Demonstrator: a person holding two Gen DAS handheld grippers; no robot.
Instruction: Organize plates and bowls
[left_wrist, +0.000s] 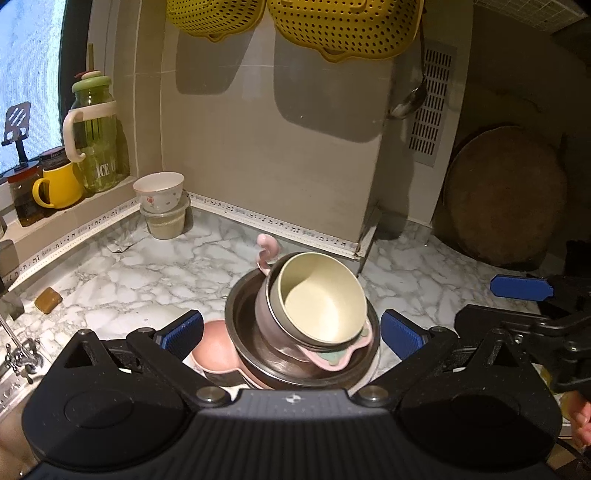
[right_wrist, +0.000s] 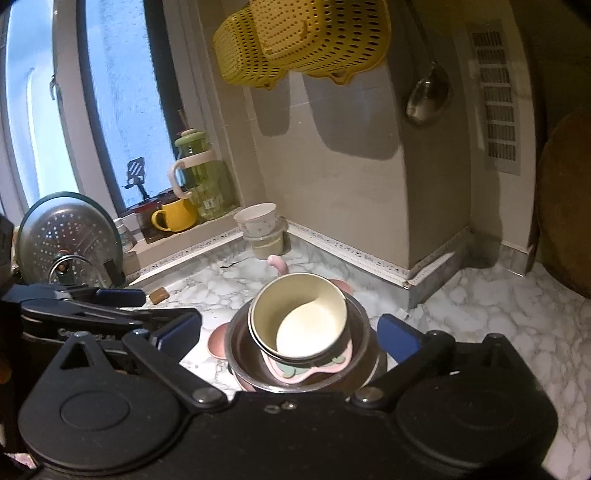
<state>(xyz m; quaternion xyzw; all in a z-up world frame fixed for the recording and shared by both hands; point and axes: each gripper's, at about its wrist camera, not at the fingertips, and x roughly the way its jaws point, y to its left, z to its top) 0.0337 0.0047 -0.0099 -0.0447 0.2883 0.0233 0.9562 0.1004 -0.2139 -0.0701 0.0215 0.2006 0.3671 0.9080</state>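
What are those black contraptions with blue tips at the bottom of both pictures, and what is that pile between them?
They are hand-held grippers, one per hand; no robot arm. Each picture comes from a camera on one gripper, looking along its blue pads. The left gripper and right gripper both have open jaws and hold nothing. Between them, on the marble counter, sits a pile of dishes: a cream bowl tilted in a pink cup, on a pink tray, inside a steel bowl. A floral bowl rests on a plastic tub in the corner.
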